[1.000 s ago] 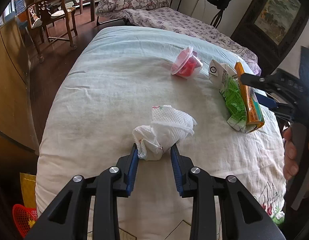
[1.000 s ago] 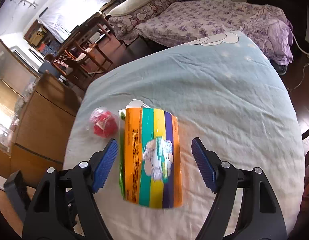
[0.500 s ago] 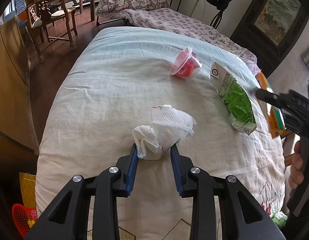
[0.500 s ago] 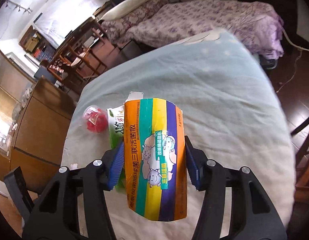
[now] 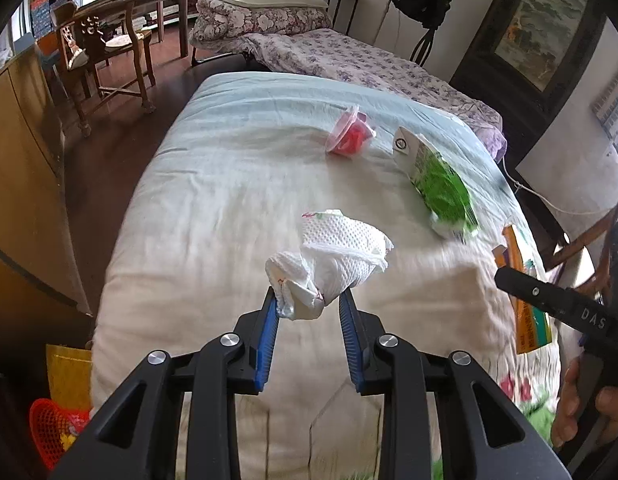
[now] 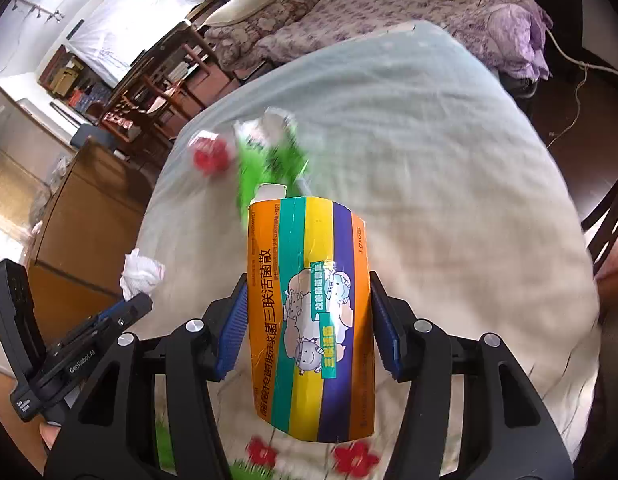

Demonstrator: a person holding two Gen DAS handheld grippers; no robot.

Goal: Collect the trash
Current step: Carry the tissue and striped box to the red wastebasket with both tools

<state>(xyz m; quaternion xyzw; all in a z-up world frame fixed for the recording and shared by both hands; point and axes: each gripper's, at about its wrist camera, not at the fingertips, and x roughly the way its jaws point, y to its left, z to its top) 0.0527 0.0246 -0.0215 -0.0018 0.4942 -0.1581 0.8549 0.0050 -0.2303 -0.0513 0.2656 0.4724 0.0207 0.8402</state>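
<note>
Trash split between both hands. Crumpled tissue [image 5: 329, 264] pinched in jaws of left gripper [image 5: 311, 312], lifted off bed [image 5: 229, 184], projecting toward 12 o'clock. Red cup [image 5: 349, 136] at 12 o'clock, green carton [image 5: 441, 188] at 1 o'clock, long axis 11-to-5, both left lying on bed. Striped box [image 6: 309, 320] clamped upright in right gripper [image 6: 309, 320]. Right hand judged nearer carton, both jaws occupied.

bright window daylight, motion blur, dark fisheye-warped corners.
</note>
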